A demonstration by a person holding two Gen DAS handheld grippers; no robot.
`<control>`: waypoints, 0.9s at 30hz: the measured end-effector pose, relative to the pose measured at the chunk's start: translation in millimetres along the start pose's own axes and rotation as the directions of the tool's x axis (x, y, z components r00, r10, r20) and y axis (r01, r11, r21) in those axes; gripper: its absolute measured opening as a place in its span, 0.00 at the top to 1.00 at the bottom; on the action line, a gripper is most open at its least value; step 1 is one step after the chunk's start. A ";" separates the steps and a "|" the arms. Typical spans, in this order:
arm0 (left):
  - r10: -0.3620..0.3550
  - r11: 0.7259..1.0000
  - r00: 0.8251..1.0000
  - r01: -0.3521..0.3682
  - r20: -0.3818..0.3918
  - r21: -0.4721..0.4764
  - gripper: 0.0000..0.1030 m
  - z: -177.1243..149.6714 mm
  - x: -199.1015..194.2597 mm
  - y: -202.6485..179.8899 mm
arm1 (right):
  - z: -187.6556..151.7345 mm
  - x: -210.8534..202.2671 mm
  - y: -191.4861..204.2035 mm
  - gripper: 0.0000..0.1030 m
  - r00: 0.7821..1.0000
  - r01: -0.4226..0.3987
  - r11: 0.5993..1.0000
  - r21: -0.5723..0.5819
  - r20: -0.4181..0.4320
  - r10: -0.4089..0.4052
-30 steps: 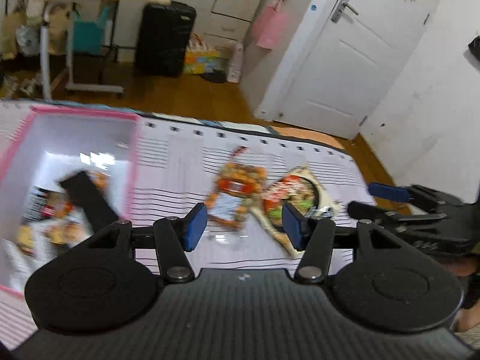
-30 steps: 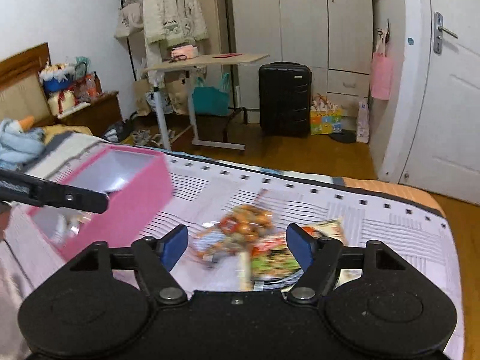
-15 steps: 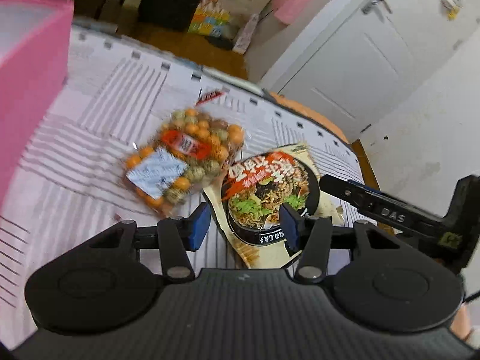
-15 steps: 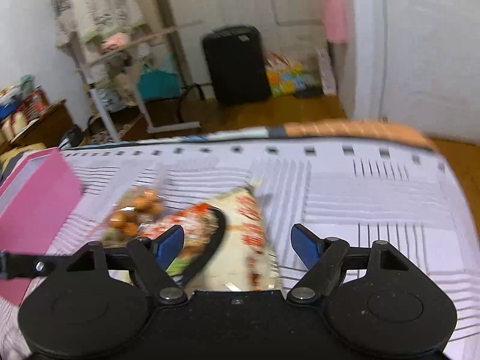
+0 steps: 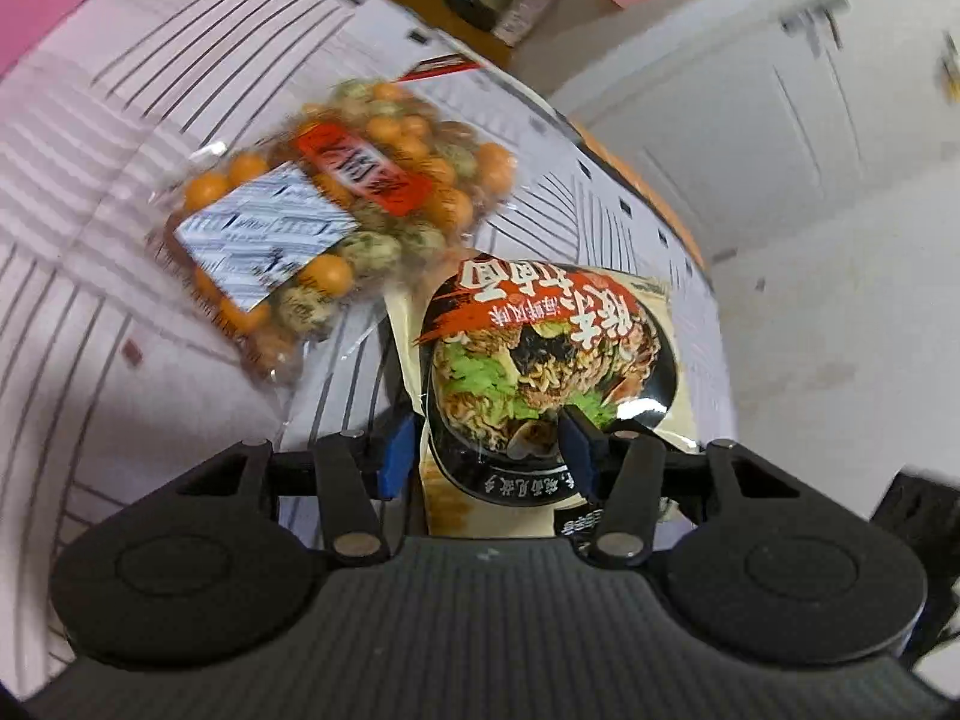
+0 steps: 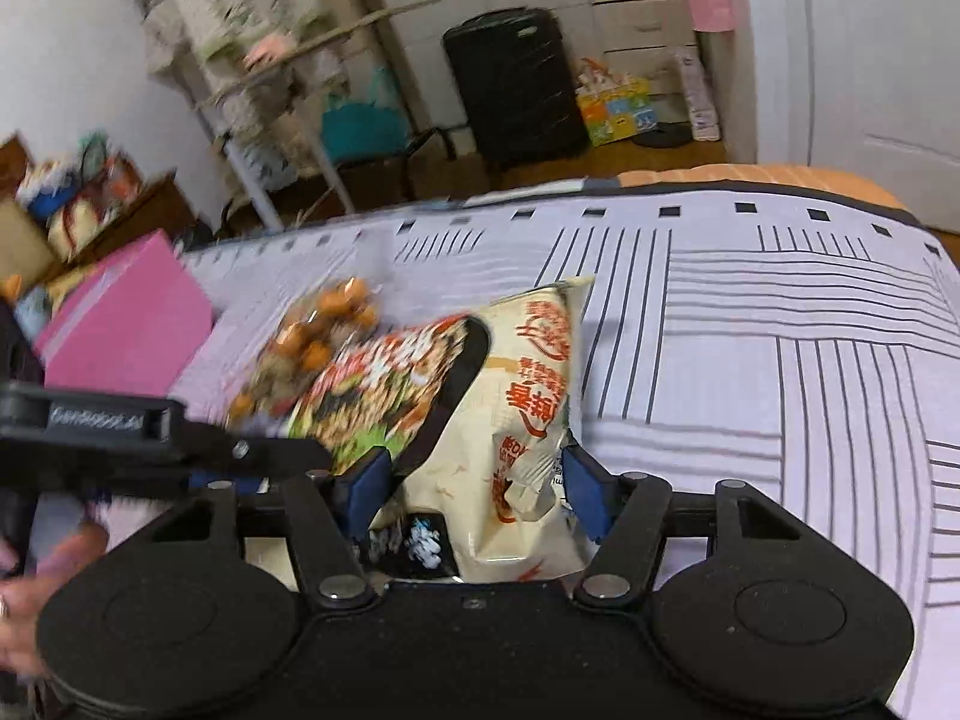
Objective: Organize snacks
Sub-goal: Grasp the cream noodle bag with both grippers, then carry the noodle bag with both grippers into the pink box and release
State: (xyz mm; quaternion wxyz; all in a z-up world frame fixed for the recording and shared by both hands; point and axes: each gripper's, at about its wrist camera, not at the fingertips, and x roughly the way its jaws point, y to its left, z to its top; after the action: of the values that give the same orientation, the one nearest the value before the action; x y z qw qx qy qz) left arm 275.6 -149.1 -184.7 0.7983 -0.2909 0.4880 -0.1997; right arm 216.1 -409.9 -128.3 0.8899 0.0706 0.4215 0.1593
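Pink box [image 6: 129, 324] at the left on a striped bedsheet [image 6: 780, 312]; beside it a clear crinkly bag of round coated peanuts [image 5: 336, 204]. The glossy noodle packet [image 5: 540, 360] lies between both grippers' blue pads: left gripper [image 5: 489, 450] has been closing, right gripper [image 6: 474, 489] likewise, neither visibly clamping yet

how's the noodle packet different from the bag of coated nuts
The noodle packet is opaque cream with a printed bowl photo; the bag of coated nuts is clear, showing orange and green balls. The noodle packet sits between the fingers of both grippers; the bag of coated nuts lies untouched, farther off. Both lie on the striped bedsheet.
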 end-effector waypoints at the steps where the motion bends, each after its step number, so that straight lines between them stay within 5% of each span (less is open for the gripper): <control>1: 0.007 0.999 1.000 -0.007 0.000 0.037 0.53 -2.4 -0.7 -4.0 | -2.2 -2.7 1.4 0.34 1.000 0.000 1.000 -0.003 -0.014 0.000; 12: 0.064 0.967 0.991 -0.033 -0.114 0.254 0.53 -16.2 -20.5 -33.0 | -27.4 -21.1 51.7 0.18 0.985 0.123 0.992 -0.021 -0.120 -0.124; 27: 0.147 0.891 0.989 -0.127 -0.013 0.436 0.54 -46.8 -102.3 -62.1 | -33.2 -79.1 122.6 0.19 0.979 0.199 0.980 0.012 -0.042 -0.199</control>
State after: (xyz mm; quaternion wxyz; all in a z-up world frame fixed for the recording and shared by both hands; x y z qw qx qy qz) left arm 186.1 -146.8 -92.4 0.8438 -0.0661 0.4685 -0.2532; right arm 116.0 -322.1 -59.9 0.8920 0.0319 0.4459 0.0674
